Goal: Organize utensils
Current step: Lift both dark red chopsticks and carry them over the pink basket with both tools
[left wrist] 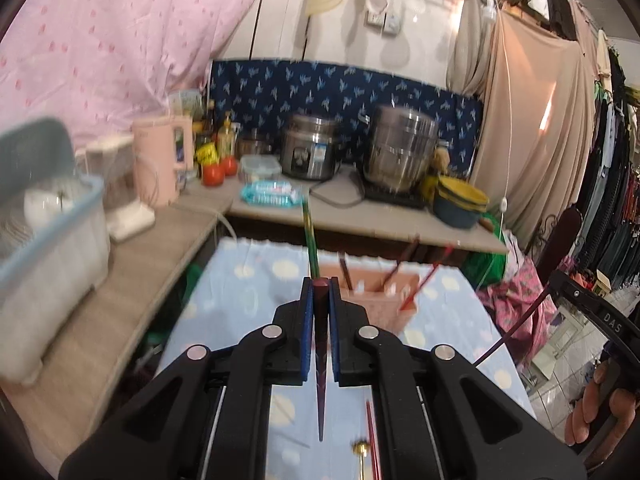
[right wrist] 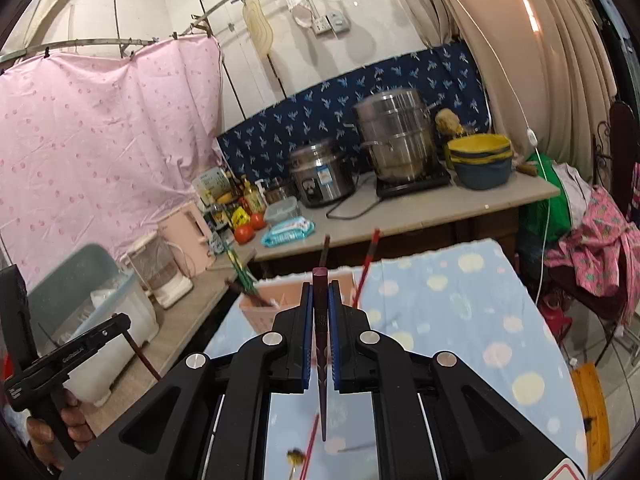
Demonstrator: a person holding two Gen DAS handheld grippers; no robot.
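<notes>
My left gripper (left wrist: 320, 286) is shut on a dark maroon chopstick (left wrist: 321, 360), held above the blue dotted tablecloth (left wrist: 248, 300). My right gripper (right wrist: 320, 290) is shut on a like maroon chopstick (right wrist: 322, 360). A pink utensil holder (left wrist: 376, 296) stands at the cloth's far edge, also in the right wrist view (right wrist: 276, 308), with several chopsticks standing in it, among them green ones (left wrist: 310, 240) and a red one (left wrist: 426, 280). A red chopstick (left wrist: 372, 440) and a gold-tipped utensil (left wrist: 361, 450) lie on the cloth below the grippers.
A counter (left wrist: 360, 216) behind the table carries a rice cooker (left wrist: 310, 152), a steel steamer pot (left wrist: 400, 148), stacked bowls (left wrist: 460, 200), wet wipes, tomatoes and bottles. A lidded plastic bin (left wrist: 44, 248) and pink kettle (left wrist: 160, 160) stand on the left shelf. Clothes hang at right.
</notes>
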